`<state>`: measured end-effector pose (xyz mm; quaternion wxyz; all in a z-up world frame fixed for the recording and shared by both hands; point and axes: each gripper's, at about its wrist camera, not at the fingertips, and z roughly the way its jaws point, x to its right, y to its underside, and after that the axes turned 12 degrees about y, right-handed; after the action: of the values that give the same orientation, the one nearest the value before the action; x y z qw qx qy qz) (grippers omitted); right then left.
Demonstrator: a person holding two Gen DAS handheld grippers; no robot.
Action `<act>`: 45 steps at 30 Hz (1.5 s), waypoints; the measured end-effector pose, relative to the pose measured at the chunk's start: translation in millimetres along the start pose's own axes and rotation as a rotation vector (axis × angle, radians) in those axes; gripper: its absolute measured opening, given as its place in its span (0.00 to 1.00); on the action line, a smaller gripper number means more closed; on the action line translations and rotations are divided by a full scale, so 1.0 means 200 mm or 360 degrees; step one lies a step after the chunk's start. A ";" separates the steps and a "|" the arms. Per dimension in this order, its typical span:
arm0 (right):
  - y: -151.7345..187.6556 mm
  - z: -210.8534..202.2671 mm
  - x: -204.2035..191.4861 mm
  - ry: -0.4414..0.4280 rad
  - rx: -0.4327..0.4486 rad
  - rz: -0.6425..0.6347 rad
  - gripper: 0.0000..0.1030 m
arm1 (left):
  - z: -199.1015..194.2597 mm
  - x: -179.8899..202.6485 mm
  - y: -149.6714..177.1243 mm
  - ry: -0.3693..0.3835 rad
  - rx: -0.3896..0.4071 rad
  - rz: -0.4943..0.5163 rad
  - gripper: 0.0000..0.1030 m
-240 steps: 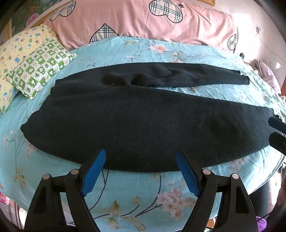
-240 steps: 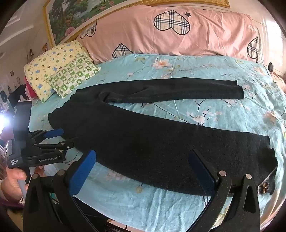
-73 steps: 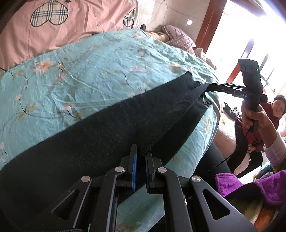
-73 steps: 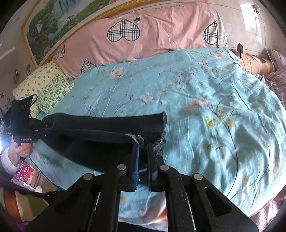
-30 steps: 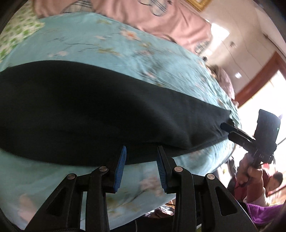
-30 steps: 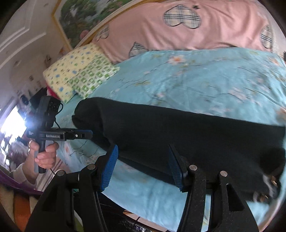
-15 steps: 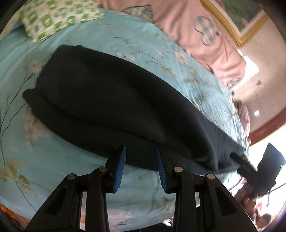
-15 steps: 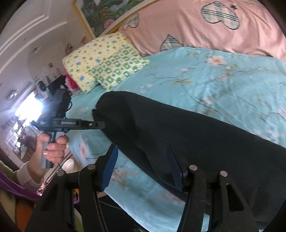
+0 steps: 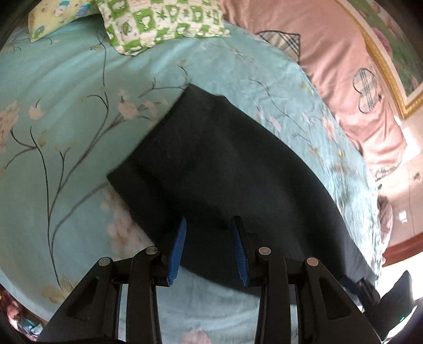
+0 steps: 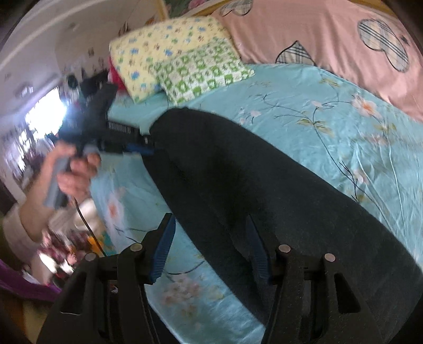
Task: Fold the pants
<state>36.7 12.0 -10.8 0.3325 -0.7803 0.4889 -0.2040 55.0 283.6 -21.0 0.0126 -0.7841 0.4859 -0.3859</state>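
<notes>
The black pants (image 9: 227,169) lie on the blue floral bed sheet (image 9: 66,127), folded lengthwise with one leg over the other. My left gripper (image 9: 208,235) is open, its blue pads above the pants' near edge close to the waist end. In the right wrist view the pants (image 10: 264,190) stretch from the waist at upper left to lower right. My right gripper (image 10: 210,235) is open, empty, over the near edge of the pants. The left gripper also shows in the right wrist view (image 10: 148,149), in a hand, its tips at the waist end.
A green checked pillow (image 9: 161,23) and a yellow pillow (image 10: 158,50) lie at the head end. A pink duvet with plaid hearts (image 10: 343,37) runs along the far side. The bed's near edge drops off below both grippers.
Both grippers have swung toward the waist end of the pants. Both stay open. The pants lie still on the sheet.
</notes>
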 end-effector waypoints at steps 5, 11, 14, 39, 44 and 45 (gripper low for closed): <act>0.02 0.12 -0.05 0.0236 -0.0105 -0.0237 0.48 | 0.04 -0.01 -0.04 0.0002 0.0015 -0.0041 0.32; 0.04 0.15 -0.02 0.0272 -0.0144 -0.0233 0.42 | 0.07 0.03 -0.06 -0.0034 0.0035 -0.0009 0.15; 0.04 0.17 -0.05 0.0372 -0.0151 -0.0350 0.34 | 0.05 0.04 -0.06 -0.0005 0.0043 -0.0003 0.06; 0.07 0.02 -0.14 0.0150 -0.0145 -0.0276 0.06 | -0.16 -0.03 0.11 -0.0033 0.0138 0.0130 0.04; 0.06 0.04 -0.12 0.0142 -0.0153 -0.0243 0.09 | -0.14 -0.05 0.12 -0.0053 0.0148 0.0119 0.06; 0.05 0.04 -0.12 0.0133 -0.0157 -0.0231 0.10 | -0.14 -0.04 0.12 -0.0060 0.0151 0.0123 0.08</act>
<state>24.2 32.3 -23.6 0.2574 -0.8199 0.4539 -0.2357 17.3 287.4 -15.0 0.0738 -0.7704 0.4966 -0.3929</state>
